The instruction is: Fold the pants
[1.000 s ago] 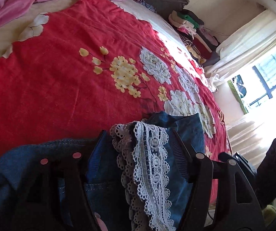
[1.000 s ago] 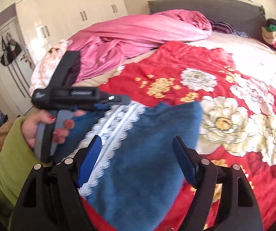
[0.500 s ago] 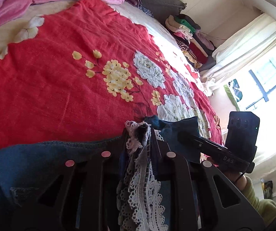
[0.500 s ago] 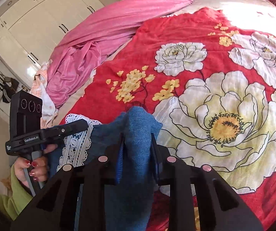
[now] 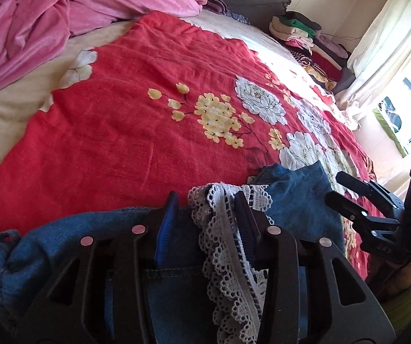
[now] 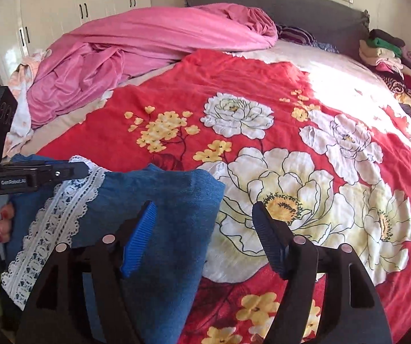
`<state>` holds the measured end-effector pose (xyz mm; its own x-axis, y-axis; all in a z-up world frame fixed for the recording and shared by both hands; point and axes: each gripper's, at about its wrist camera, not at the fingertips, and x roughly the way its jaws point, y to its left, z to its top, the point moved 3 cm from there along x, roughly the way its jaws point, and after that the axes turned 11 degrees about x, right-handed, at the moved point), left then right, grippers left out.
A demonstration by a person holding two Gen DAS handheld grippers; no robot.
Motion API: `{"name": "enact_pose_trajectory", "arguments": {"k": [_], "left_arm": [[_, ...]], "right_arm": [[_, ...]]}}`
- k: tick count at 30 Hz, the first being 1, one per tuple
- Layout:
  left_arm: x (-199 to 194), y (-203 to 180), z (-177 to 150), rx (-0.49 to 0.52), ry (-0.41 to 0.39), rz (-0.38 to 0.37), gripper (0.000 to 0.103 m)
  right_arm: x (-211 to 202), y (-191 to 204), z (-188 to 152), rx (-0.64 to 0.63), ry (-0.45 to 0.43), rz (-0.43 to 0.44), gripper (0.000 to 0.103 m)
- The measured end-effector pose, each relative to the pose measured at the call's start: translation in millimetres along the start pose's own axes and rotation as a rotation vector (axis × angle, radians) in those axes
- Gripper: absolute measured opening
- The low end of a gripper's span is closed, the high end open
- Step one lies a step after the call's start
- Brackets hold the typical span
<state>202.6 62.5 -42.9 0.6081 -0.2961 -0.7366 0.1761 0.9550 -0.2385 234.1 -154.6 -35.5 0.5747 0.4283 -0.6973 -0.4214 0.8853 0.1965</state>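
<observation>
The blue denim pants with a white lace stripe (image 6: pixel 153 229) lie at the lower left of the right wrist view, long axis running toward the lower edge. The right gripper (image 6: pixel 205 238) is opening wide, nothing pinched, its left finger over the cloth. The left gripper (image 5: pixel 205 215) is opening, lace stripe (image 5: pixel 225 246) loose between its jaws.

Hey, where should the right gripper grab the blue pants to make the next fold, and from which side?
Probably the far right corner of the blue pants, beside the big white flower. It's a free folded edge lying flat on the red floral bedspread, clear of the white lace strip. Come in from the right, low. The right gripper is opening with only one finger over cloth.
</observation>
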Motion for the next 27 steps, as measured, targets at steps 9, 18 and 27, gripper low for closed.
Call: {"name": "enact_pose_trajectory", "arguments": {"k": [9, 18, 27], "left_arm": [[-35, -23, -27, 0.015, -0.013, 0.02, 0.041], [-49, -46, -60, 0.027, 0.034, 0.033, 0.043], [-53, -60, -85, 0.035, 0.084, 0.065, 0.045]], "right_arm": [[-38, 9, -23, -0.027, -0.032, 0.02, 0.081], [-57, 21, -48, -0.08, -0.018, 0.04, 0.082], [-65, 28, -72, -0.133, 0.002, 0.045, 0.082]]}}
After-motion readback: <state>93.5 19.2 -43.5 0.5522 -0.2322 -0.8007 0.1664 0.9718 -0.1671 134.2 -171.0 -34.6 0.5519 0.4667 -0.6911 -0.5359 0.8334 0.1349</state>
